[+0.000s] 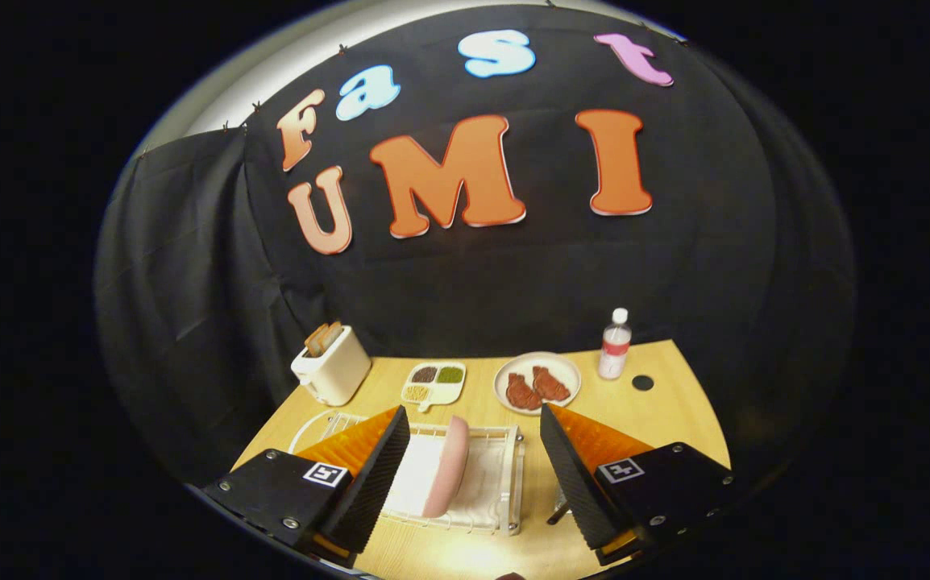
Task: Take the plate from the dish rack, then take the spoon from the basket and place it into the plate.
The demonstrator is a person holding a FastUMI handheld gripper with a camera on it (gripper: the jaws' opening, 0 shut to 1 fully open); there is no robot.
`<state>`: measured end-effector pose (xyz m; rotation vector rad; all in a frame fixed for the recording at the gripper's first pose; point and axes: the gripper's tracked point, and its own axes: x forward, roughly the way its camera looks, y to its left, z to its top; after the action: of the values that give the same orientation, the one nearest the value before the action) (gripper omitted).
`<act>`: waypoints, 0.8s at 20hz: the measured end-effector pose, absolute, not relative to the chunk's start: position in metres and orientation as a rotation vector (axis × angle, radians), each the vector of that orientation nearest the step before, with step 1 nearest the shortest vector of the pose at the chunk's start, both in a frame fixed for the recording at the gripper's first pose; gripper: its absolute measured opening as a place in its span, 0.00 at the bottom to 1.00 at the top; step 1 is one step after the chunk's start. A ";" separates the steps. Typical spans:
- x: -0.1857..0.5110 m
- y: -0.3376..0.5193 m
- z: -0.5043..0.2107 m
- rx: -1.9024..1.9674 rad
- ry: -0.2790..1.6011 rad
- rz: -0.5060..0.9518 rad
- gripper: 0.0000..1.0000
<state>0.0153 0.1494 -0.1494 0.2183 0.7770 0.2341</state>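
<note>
A pink plate (449,466) stands on edge in the white wire dish rack (505,483) on the wooden table. My gripper (475,431) hangs above the rack, open, with the plate between its two fingers and below them; neither finger touches it. A dark handle, perhaps the spoon (559,511), pokes out just right of the rack beside the right finger; the basket is hidden behind that finger.
Beyond the rack stand a cream toaster (332,366) with bread, a divided dish of grains (434,381), a white plate with red meat (537,383), a water bottle (615,345) and a small black disc (642,383). A round wire rim (309,427) shows left of the rack.
</note>
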 end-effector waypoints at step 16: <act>-0.004 0.213 -0.268 0.135 1.396 0.261 0.81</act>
<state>-0.0035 0.2130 -0.2678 0.1354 1.3961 0.2613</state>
